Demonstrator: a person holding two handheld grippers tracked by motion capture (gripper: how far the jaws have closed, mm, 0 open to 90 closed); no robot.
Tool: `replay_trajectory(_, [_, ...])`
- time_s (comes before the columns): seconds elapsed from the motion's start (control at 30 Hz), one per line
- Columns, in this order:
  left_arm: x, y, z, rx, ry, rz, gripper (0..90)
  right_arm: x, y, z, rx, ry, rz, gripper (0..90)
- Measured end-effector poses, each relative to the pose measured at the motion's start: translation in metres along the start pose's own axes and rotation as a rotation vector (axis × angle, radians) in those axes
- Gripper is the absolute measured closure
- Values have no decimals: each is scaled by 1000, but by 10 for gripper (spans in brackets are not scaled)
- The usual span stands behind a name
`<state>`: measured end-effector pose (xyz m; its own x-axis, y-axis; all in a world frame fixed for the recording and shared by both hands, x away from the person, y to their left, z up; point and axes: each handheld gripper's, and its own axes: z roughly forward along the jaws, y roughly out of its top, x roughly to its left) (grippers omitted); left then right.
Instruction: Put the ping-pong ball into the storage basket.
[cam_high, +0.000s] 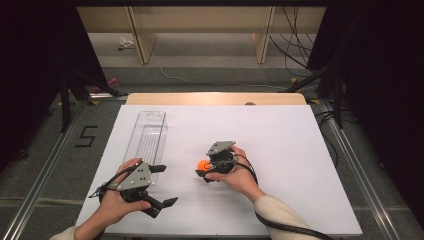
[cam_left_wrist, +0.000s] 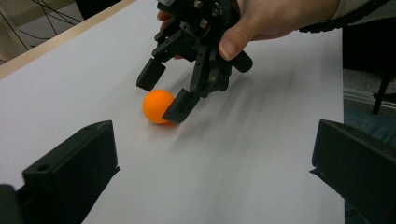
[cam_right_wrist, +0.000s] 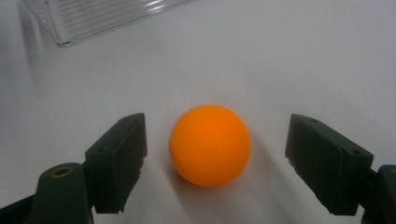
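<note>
We hold one hand-held gripper in each hand over the white surface (cam_high: 280, 150). The right hand-held gripper (cam_right_wrist: 215, 154) is lowered around the orange ball (cam_right_wrist: 209, 144), which lies on the surface near the middle, a little toward our side. Its jaws stand on both sides of the ball with a gap on each side, so they are open and do not press it yet. In the left gripper view one jaw tip is very close to the ball, but we cannot tell if it touches. We judge that the jaws are placed like this to take the ball at its widest part, because a round, smooth ball can roll away if only one jaw pushes it first.

The left hand-held gripper (cam_high: 159, 185) waits near the front left edge of the surface, well apart from the ball, with its jaws wide open and nothing between them. It points toward the ball, maybe to be ready to help.

The clear plastic tray (cam_high: 147, 135) lies on the left part of the surface, its near end just beside the left hand. We think it is the place for the ball, but this is only our judgement.

We read no brand or label on the ball, the tray or the grippers. The only writing is a black "5" (cam_high: 86, 136) marked on the floor left of the surface.
</note>
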<state>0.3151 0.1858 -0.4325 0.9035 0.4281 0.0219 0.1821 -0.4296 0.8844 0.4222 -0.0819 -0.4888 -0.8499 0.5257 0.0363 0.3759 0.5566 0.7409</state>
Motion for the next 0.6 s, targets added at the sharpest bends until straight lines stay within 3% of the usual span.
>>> replay_trajectory(0.6, [0, 0, 0, -1, -2, 1, 0, 4, 1, 8, 9, 0, -13, 363])
